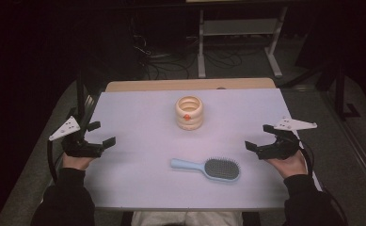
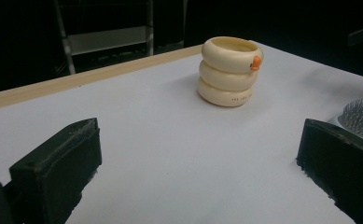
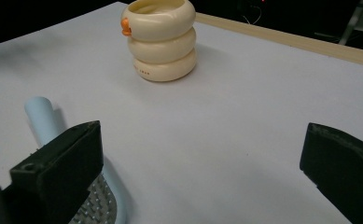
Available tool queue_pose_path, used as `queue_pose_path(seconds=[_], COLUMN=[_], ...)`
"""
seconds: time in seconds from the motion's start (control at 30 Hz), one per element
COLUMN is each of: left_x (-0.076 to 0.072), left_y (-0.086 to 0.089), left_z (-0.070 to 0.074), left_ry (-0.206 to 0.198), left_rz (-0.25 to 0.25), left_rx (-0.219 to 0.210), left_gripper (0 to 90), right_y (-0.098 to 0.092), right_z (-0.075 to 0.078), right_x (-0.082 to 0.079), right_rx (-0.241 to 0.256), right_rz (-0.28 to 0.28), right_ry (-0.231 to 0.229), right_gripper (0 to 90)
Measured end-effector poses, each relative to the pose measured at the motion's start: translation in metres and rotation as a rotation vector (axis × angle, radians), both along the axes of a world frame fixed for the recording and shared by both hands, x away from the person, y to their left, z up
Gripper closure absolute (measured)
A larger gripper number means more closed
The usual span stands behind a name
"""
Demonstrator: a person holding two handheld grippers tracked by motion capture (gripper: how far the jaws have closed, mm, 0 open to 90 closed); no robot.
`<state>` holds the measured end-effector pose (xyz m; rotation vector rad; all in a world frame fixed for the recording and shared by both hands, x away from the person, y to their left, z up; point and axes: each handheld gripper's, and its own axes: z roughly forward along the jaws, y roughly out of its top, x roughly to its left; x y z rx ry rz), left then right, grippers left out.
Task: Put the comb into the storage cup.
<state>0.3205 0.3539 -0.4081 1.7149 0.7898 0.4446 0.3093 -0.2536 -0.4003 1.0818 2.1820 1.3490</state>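
Note:
A cream cup shaped like three stacked rings (image 1: 189,113) with an orange mark stands upright at the table's middle back; it also appears in the left gripper view (image 2: 229,71) and the right gripper view (image 3: 161,39). A light blue hairbrush (image 1: 210,167) lies bristles up near the front, handle pointing left; its bristles (image 2: 362,114) and its handle (image 3: 44,119) show in the gripper views. My left gripper (image 1: 101,134) hovers open at the left edge. My right gripper (image 1: 259,138) hovers open at the right side, just right of the brush. Both hold nothing.
The table has a white top (image 1: 138,122) with a wooden strip (image 1: 190,84) along its far edge. Beyond it, the dark floor holds cables and a white metal rack (image 1: 239,33). Sleeved forearms come in at the bottom corners.

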Motion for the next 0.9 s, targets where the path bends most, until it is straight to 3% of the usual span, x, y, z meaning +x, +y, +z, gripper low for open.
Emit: queue_pose_path(seconds=[0.9], left_x=[0.0047], left_y=[-0.0039], left_z=[0.0046], left_ry=[0.011], left_rz=[-0.025], left_rx=[0.025], left_gripper=[0.0], right_y=[-0.0003], right_z=[0.0003], right_x=[-0.0023], right_rx=[0.008], right_rz=[0.014], right_ry=[0.000], right_gripper=[0.0])
